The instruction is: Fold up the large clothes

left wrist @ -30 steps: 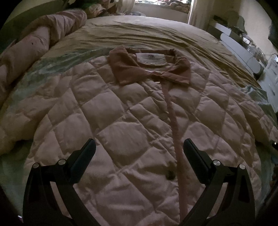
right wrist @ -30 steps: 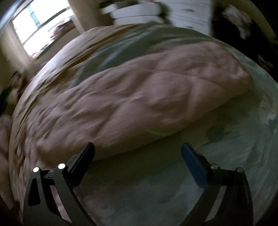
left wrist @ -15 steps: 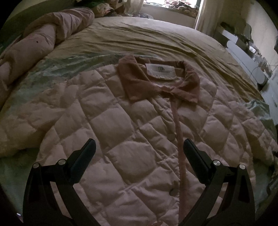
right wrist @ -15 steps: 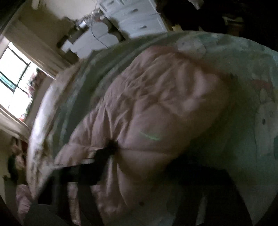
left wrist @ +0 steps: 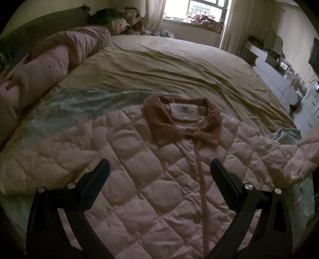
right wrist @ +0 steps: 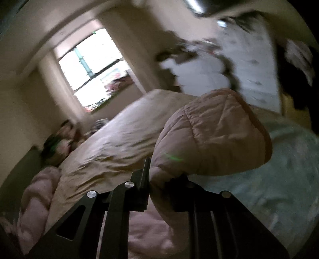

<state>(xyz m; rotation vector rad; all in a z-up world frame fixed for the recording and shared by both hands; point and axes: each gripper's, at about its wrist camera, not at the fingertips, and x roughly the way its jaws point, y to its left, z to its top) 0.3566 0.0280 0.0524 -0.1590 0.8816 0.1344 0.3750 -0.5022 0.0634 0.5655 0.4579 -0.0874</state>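
A pink puffy jacket [left wrist: 151, 175] lies on a big bed [left wrist: 179, 65], and one gripper is lifting a part of it.

The jacket is spread flat on the bed with its front up, and its darker pink collar [left wrist: 182, 119] points toward the window [left wrist: 207, 8]. A white tag [left wrist: 184, 111] shows inside the collar. The left gripper [left wrist: 159, 175] hangs over the middle of the jacket with its two fingers wide apart, and nothing is between them. The right gripper [right wrist: 159, 179] has its fingers squeezed together on a puffy part of the jacket [right wrist: 211, 135], most likely a sleeve, and holds it up off the bed. A rolled pink blanket [left wrist: 45, 67] lies along the left side of the bed, well apart from the jacket. The right picture is blurry.
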